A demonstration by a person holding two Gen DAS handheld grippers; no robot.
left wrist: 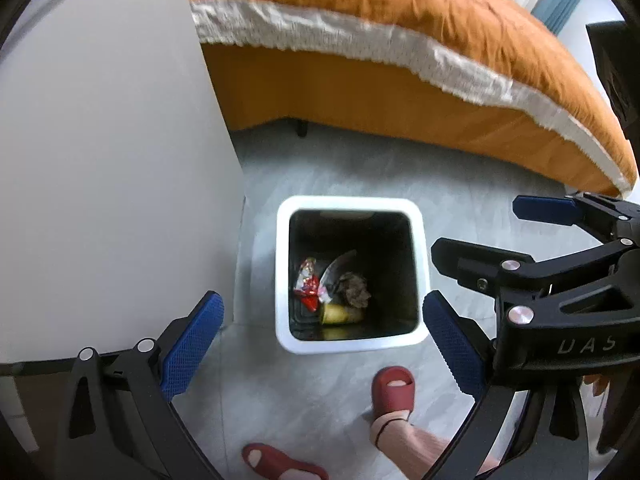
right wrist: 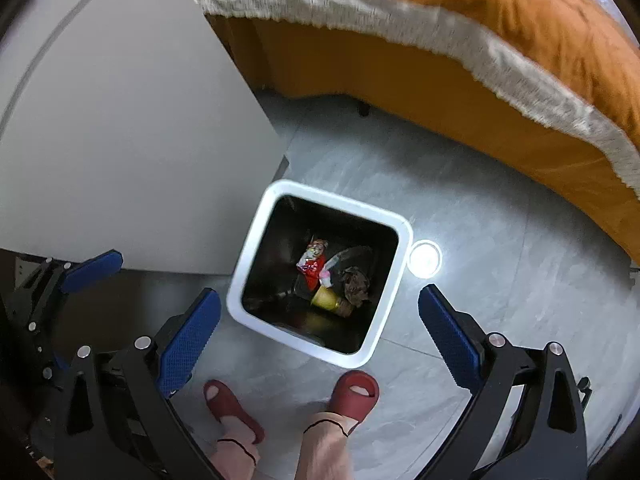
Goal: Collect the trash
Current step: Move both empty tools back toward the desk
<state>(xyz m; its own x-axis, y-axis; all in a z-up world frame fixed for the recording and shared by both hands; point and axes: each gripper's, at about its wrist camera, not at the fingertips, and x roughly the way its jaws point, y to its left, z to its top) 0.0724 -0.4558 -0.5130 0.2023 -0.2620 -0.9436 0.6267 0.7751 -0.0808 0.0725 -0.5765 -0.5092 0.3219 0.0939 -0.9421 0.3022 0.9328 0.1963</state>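
Observation:
A white-rimmed square trash bin (left wrist: pixel 419 264) with a dark inside stands on the grey floor; it also shows in the right wrist view (right wrist: pixel 244 280). Inside lie a red wrapper (left wrist: pixel 306 284) (right wrist: pixel 312 262), a crumpled brown paper (left wrist: pixel 354 290) (right wrist: pixel 356 286), a silvery wrapper (left wrist: pixel 334 270) and a yellow piece (left wrist: pixel 340 314) (right wrist: pixel 325 299). My left gripper (left wrist: pixel 323 344) is open and empty above the bin. My right gripper (right wrist: pixel 319 334) is open and empty above the bin too; it also shows at the right of the left wrist view (left wrist: pixel 474 228).
A white table top (left wrist: pixel 100 160) (right wrist: pixel 120 140) lies left of the bin. A bed with an orange cover (left wrist: pixel 400 40) (right wrist: pixel 480 40) runs behind. The person's feet in red slippers (left wrist: pixel 394 390) (right wrist: pixel 356 394) stand in front of the bin. A bright light spot (right wrist: pixel 425 260) lies on the floor.

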